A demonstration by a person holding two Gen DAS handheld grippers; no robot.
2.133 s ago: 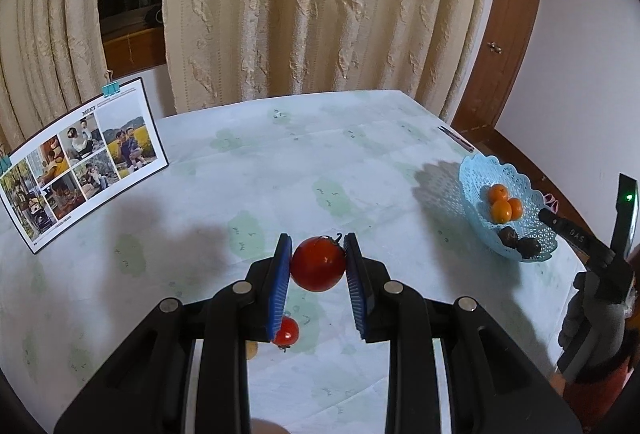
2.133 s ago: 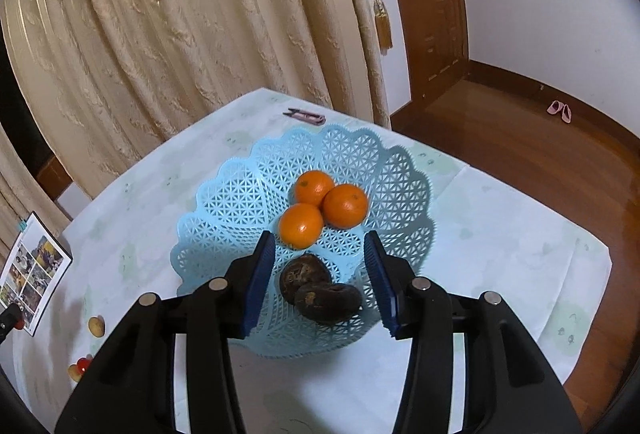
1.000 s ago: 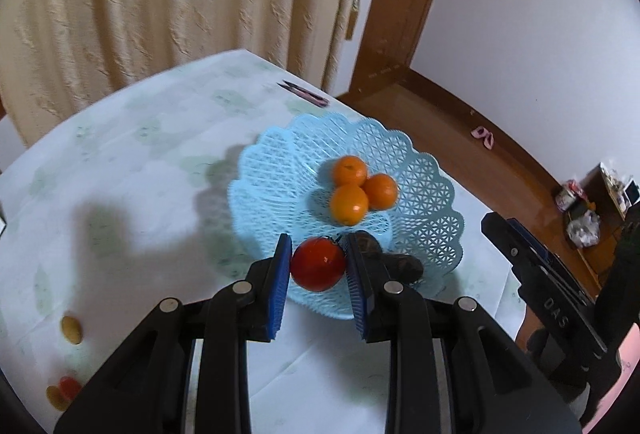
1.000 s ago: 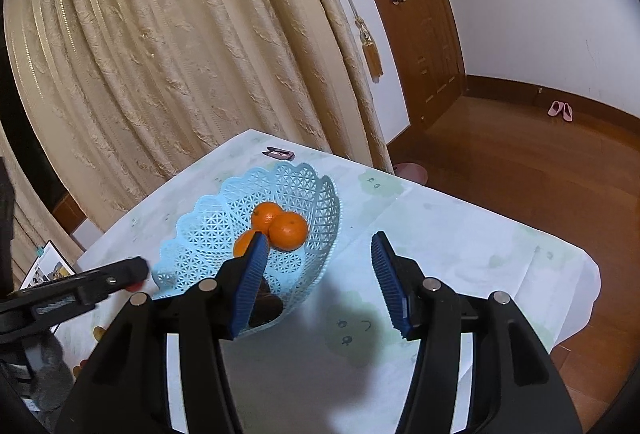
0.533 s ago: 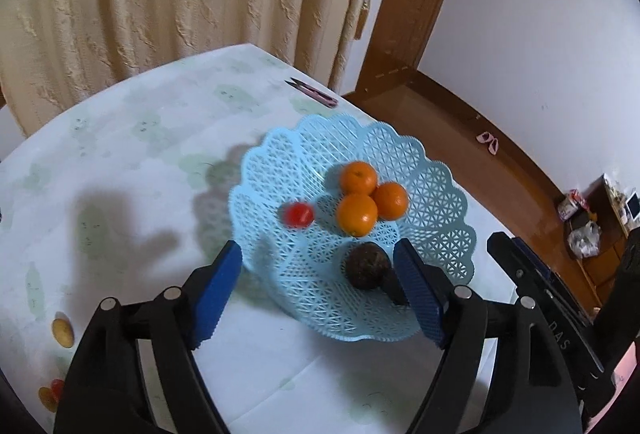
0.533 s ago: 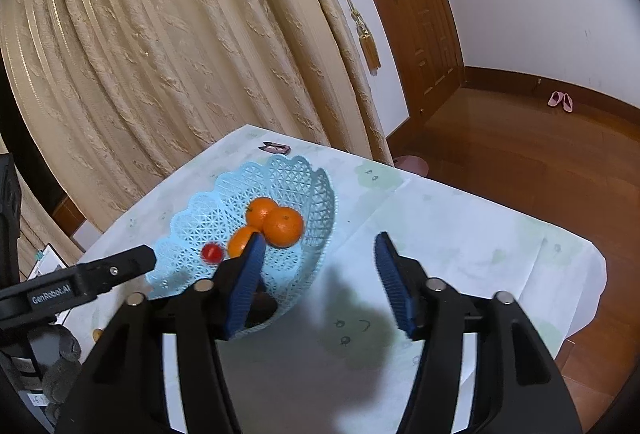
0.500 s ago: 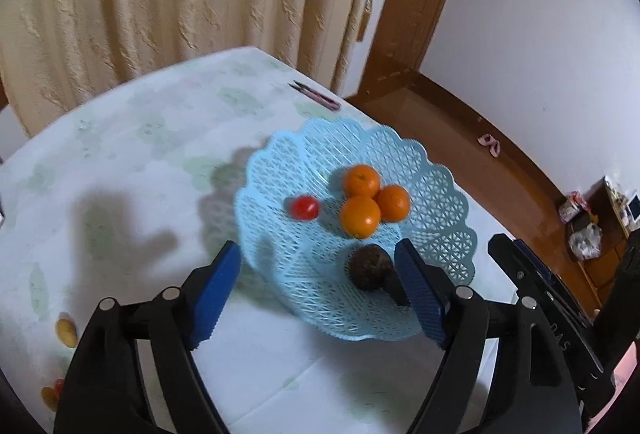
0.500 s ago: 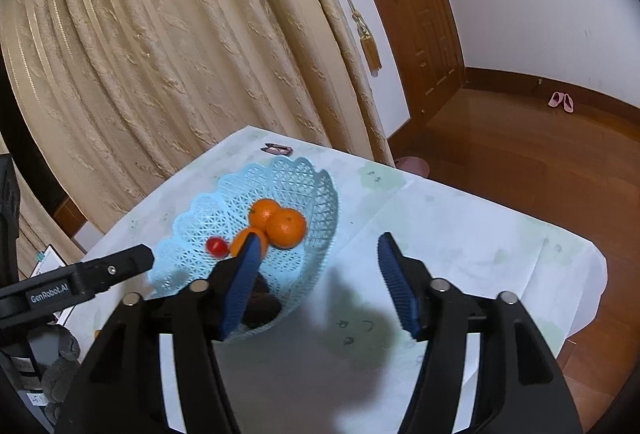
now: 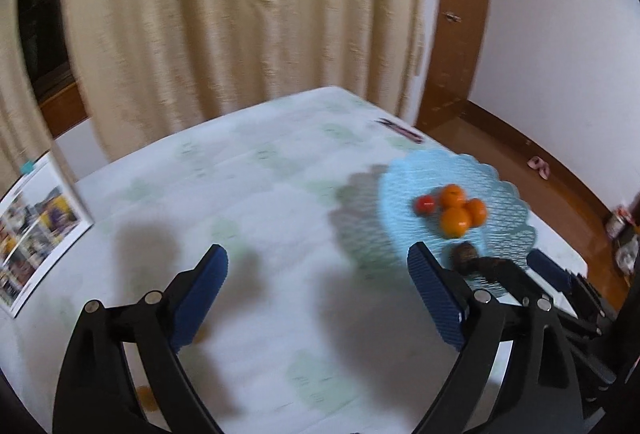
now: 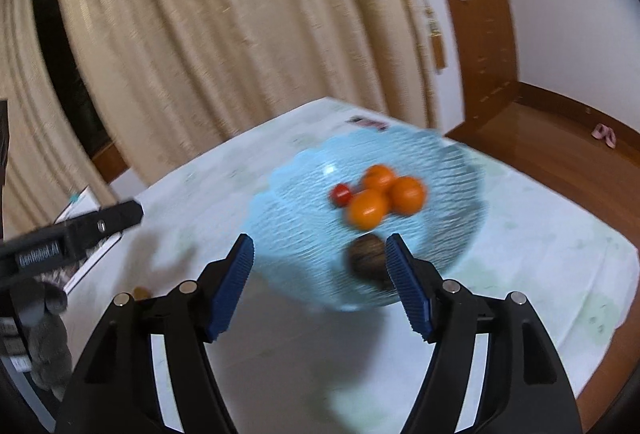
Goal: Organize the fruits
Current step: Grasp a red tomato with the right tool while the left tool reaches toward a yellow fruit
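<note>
Released, the tomato (image 9: 425, 204) lies in the basket (image 9: 508, 230); both hand-held grippers, left (image 9: 318, 286) and right (image 10: 320, 274), opening, empty.

No legible text, only blur

The right tool (image 10: 318, 254), its blue-padded jaws opening with nothing between them, hangs over the near rim of a pale blue lattice plastic basket (image 10: 296, 234) on the white-clothed bench (image 10: 540, 234). Three round oranges (image 10: 384, 193), a small red tomato (image 10: 341, 193) and a dark brown fruit (image 10: 366, 256) lie inside. The left tool's black finger (image 10: 80, 230) juts in from the left.
</note>
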